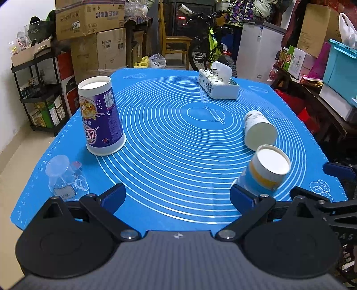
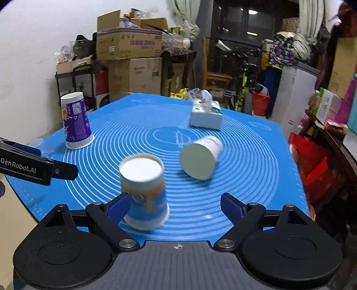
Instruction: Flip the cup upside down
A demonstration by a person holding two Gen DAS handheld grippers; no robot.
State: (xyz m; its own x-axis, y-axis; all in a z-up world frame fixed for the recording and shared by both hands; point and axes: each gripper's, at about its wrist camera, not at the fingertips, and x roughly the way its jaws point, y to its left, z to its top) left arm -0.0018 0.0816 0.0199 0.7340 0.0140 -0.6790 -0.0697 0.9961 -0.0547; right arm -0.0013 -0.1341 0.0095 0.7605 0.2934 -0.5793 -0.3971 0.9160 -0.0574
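- Right gripper (image 2: pixel 176 207) hangs low over the blue mat (image 2: pixel 245 160), jaws spread wide, nothing pinched between them.
- The blue-and-orange cup (image 2: pixel 144 191) stands upside down right against that gripper's left finger (image 2: pixel 118 206), wide mouth down on the mat, white base up. Whether finger and cup actually touch, I can't say.
- From the left wrist view the same cup (image 1: pixel 264 172) looks tilted, its base leaning away, just beyond the left gripper's right finger (image 1: pixel 242 197).
- Left gripper (image 1: pixel 177 197) is spread wide too, holding nothing, only mat between its fingers.
- Just past the blue-and-orange cup lies a white cup (image 2: pixel 200 156) on its side, its flat round end facing the camera; a little blurred in the right wrist view.
- Beyond the white cup, toward the far edge of the mat, sits a white tissue box (image 2: pixel 206 114) with a tissue poking up.
- Well to the left of the blue-and-orange cup, a tall purple cup (image 1: pixel 100 116) stands upside down near the mat's left edge.
- Nearer than the purple cup, at the mat's left corner, a small clear glass flask (image 1: pixel 62 178).
- Room behind the mat: stacked cardboard boxes (image 1: pixel 89 20), a bicycle (image 1: pixel 209 46).
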